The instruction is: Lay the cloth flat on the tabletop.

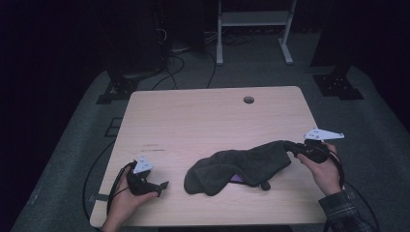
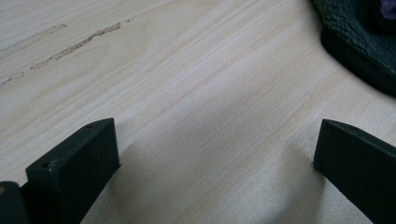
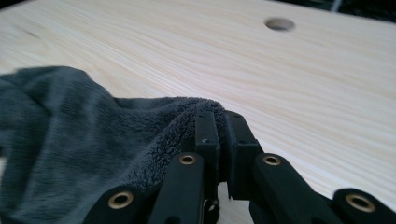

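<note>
surface: light wood-grain top, rounded corners, sits on grey floor
hole: round, far edge, beyond right claw
marks: faint scuffs just beyond left claw
cloth: dark fleecy, lying btwn both claws, right end pinched in right claw
left claw: resting on surface, near edge

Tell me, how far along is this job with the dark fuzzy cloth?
Early on. The right hand-held gripper has already pinched one edge of the dark cloth and holds it raised. The rest lies bunched on the table. The left hand-held gripper waits open beside it, so spreading or folding is probably left.
</note>
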The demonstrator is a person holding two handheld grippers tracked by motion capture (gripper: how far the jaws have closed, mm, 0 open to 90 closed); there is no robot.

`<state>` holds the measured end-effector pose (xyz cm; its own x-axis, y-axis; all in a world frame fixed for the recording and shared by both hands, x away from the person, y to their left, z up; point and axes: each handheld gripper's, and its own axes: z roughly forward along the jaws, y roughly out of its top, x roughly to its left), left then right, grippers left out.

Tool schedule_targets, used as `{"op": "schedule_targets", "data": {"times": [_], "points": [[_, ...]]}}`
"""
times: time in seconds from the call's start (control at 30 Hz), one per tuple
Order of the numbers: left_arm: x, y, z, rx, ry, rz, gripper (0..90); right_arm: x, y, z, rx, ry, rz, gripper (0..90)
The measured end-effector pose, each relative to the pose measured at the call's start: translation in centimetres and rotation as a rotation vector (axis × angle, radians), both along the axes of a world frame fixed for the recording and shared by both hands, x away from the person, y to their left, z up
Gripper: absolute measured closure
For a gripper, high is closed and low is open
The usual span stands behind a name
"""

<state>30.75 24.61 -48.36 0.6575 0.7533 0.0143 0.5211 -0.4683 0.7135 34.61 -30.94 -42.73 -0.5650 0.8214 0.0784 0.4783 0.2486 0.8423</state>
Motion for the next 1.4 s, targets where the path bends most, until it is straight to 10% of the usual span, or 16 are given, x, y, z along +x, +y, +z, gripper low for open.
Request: {"op": "schedule_targets", "data": {"times": [0.33,0.43,0.8,1.1,1.4], "points": [[0.0,0.0,0.0,-0.001,0.0,-0.001,0.0,2.0,-1.2,-2.6,-0.113,0.072,-0.067,84.3],[-0.1,0.1,0.0,-0.005,-0.004,-0.022,0.0,2.3,-1.3,-3.4,-0.143,0.099,-0.083,71.5],[-0.9,0.3,0.8,-0.086,-0.046,-0.096,38.8,2.3,-3.9,-3.4,-0.086,0.065,-0.156,47.8],[-1.9,-5.1,2.6,-0.149,-0.058,-0.268,56.6,2.4,-3.9,-3.7,-0.098,0.082,-0.15,46.8],[-1.9,-9.7,3.0,-0.16,-0.057,-0.397,54.0,2.4,-3.9,-3.7,-0.092,0.084,-0.145,46.3]]}}
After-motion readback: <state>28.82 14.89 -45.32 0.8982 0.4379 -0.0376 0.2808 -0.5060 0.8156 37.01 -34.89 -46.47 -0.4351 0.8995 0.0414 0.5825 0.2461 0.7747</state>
